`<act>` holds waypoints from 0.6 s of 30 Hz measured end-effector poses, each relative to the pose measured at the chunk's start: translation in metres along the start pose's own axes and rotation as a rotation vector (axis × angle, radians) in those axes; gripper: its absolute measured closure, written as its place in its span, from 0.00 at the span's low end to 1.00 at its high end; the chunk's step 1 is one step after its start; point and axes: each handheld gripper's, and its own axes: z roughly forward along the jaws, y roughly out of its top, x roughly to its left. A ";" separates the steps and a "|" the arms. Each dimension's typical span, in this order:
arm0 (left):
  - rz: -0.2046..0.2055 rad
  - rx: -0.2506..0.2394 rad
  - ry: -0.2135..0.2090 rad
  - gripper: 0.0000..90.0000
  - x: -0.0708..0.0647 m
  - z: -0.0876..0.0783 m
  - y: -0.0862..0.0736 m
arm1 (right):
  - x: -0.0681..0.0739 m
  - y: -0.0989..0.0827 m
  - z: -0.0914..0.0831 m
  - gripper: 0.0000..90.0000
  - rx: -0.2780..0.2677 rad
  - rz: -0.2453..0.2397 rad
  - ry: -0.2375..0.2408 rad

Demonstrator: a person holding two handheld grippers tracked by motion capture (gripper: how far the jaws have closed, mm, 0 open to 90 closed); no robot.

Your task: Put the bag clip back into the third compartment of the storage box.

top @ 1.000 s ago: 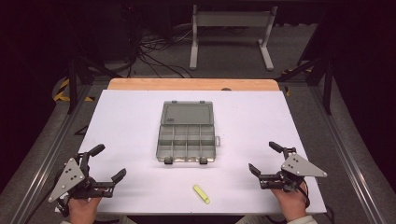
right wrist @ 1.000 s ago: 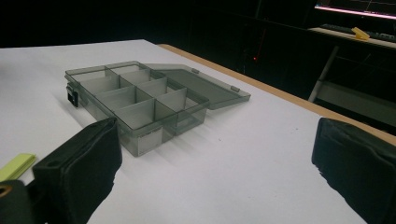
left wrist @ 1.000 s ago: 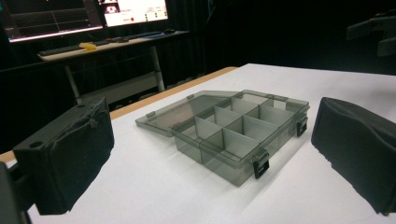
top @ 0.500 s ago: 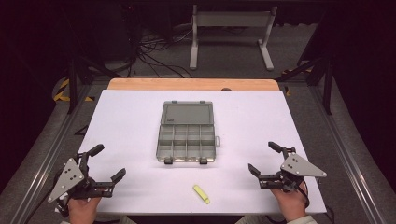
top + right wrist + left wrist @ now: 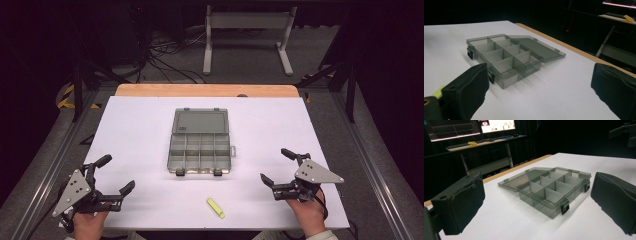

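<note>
A smoky grey compartment box [image 5: 200, 152] lies open at the middle of the white table, its lid [image 5: 200, 121] folded flat toward the far side and its compartments empty. A small yellow stick [image 5: 215, 208] lies near the front edge, right of centre. At the front left, a hand holds my left gripper [image 5: 119, 172] open and empty. My right gripper [image 5: 274, 165] is held open and empty at the front right. In the left gripper view the box [image 5: 549, 190] stands ahead between the spread jaws. The right gripper view has the box [image 5: 504, 57] ahead and to the left.
A wooden strip [image 5: 205, 90] borders the far edge of the white table top [image 5: 130, 130]. Beyond it on the floor stand a metal frame [image 5: 247, 30] and loose cables [image 5: 165, 55]. Lit monitors [image 5: 496, 125] sit on a bench in the background.
</note>
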 end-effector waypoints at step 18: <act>-0.001 0.008 0.000 0.00 0.001 0.000 -0.001 | 0.024 0.036 0.040 0.03 -0.025 -0.023 0.135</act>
